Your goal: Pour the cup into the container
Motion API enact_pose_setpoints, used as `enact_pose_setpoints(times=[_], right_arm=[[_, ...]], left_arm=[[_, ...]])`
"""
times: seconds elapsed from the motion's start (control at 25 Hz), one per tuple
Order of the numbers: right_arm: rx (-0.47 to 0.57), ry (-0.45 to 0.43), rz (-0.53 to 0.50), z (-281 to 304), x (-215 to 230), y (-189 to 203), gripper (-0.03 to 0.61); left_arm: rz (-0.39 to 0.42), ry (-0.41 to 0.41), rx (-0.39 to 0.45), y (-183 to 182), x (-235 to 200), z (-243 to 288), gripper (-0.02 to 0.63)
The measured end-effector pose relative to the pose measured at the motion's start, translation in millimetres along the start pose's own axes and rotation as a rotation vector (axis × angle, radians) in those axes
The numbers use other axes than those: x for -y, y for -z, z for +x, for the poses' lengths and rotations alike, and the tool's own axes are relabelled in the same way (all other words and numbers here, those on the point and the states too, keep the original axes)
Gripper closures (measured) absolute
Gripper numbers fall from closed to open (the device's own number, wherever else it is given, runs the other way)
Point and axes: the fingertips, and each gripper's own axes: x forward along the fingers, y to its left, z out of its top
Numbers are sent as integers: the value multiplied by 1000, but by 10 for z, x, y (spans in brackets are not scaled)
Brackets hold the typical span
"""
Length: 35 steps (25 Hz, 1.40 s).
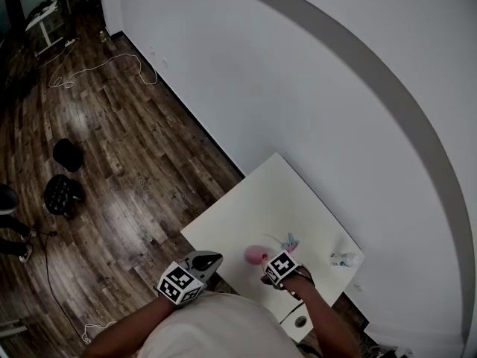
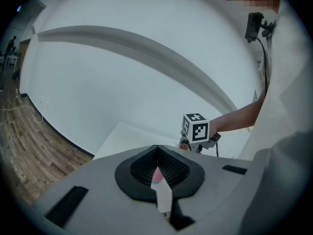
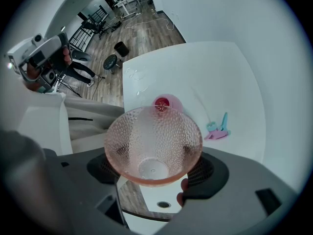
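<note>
My right gripper is shut on a clear pink dimpled cup, with its jaws on the cup's two sides. I look into the cup's open mouth and it appears empty. The cup's far rim overlaps a small pink container standing on the white table, with something red inside it. In the head view the container stands just left of the right gripper, whose marker cube hides the cup. My left gripper hovers at the table's near left edge, apart from the container; its jaws meet at the tips and hold nothing.
A small pink and blue object lies right of the container. A clear crumpled thing sits near the table's right corner. The table has a round hole near me. Two black stools and cables lie on the wooden floor to the left.
</note>
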Motion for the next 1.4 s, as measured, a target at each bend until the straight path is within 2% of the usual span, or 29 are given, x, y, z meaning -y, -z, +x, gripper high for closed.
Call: enact_pose_setpoints(times=[1.4], right_arm=[[-54, -7, 8, -20, -2, 57, 206]], left_arm=[[0, 3, 2, 49, 20, -39, 603]])
